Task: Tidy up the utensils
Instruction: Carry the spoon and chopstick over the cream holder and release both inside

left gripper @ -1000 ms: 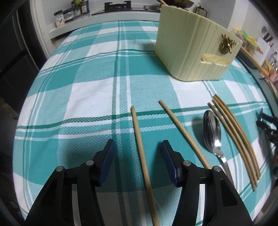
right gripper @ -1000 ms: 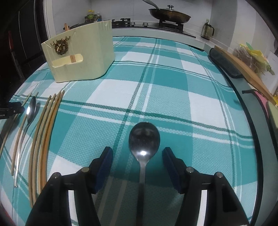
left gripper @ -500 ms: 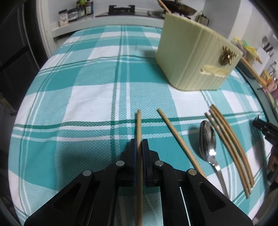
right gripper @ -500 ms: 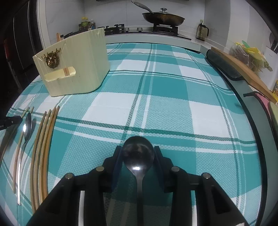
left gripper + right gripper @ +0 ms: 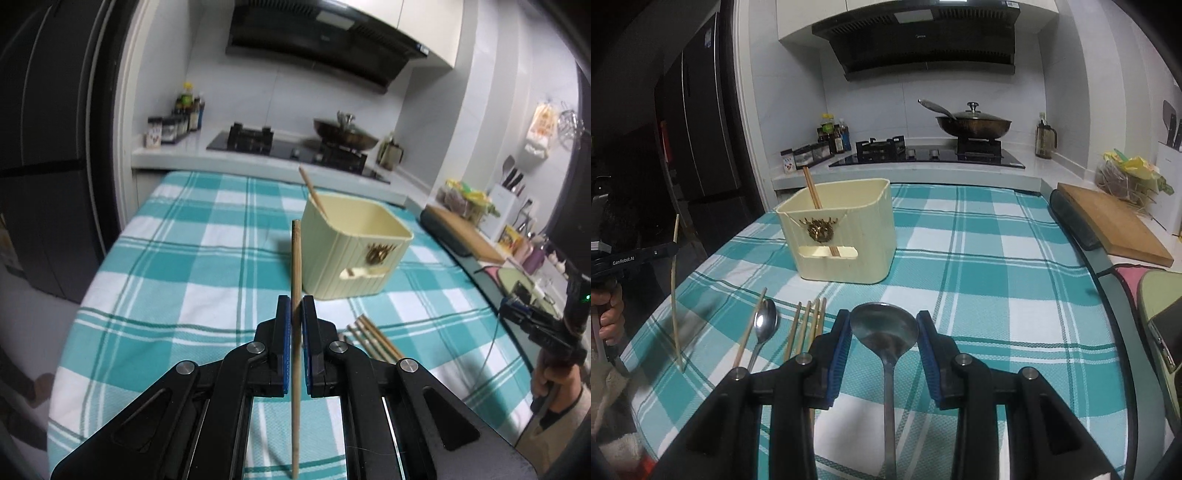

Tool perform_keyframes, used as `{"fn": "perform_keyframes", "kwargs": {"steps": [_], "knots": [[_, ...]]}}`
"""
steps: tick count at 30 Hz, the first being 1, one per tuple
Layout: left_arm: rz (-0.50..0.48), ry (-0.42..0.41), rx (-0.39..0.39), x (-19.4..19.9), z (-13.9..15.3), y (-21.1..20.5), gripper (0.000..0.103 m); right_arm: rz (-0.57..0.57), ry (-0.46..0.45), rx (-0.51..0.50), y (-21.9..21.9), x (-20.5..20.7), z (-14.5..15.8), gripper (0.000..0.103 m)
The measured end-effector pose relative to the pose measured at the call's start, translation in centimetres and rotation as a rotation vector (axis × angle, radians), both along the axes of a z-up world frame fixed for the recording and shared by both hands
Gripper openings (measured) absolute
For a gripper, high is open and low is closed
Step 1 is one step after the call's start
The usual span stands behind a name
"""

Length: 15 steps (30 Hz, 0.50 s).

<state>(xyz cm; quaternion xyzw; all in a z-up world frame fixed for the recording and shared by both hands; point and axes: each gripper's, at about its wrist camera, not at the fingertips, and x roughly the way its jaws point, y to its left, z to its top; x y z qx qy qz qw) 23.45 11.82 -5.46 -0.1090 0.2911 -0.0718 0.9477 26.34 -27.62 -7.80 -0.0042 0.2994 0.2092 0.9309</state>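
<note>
My left gripper (image 5: 295, 308) is shut on a wooden chopstick (image 5: 296, 266), lifted off the checked cloth and pointing toward the cream utensil holder (image 5: 354, 254). One chopstick (image 5: 312, 192) stands inside that holder. My right gripper (image 5: 883, 326) is shut on the bowl of a metal spoon (image 5: 884, 328), raised above the cloth. In the right wrist view the holder (image 5: 846, 236) sits ahead to the left, and the left gripper's chopstick (image 5: 675, 291) hangs at the far left. A second spoon (image 5: 765, 325) and several chopsticks (image 5: 807, 325) lie on the cloth.
The table wears a teal and white checked cloth (image 5: 979, 266). A wooden cutting board (image 5: 1108, 225) lies on the right counter. Behind the table are a stove with a lidded pan (image 5: 973, 123) and sauce bottles (image 5: 833, 138). A person's hand (image 5: 554, 384) holds the other gripper's handle.
Both grippers closed, the left on a chopstick and the right on a spoon, then both rose off the cloth and tilted up so the kitchen wall came into view.
</note>
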Motion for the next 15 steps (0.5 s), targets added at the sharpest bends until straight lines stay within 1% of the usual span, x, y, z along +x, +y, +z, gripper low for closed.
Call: {"fn": "perform_keyframes", "kwargs": {"steps": [3, 8, 15], "knots": [[0.011, -0.034, -0.006, -1.0, 0.8, 0.4, 0.004, -0.001, -0.03, 0.017, 0.1, -0.8, 0.9, 0.036], [0.028, -0.054, -0.045, -2.0, 1.5, 1.0, 0.004, 0.001, -0.063, 0.043, 0.2, -1.6, 2.0, 0.036], [0.031, -0.07, -0.04, -3.2, 2.1, 1.0, 0.004, 0.02, -0.077, 0.044, 1.0, -1.7, 3.1, 0.036]]}}
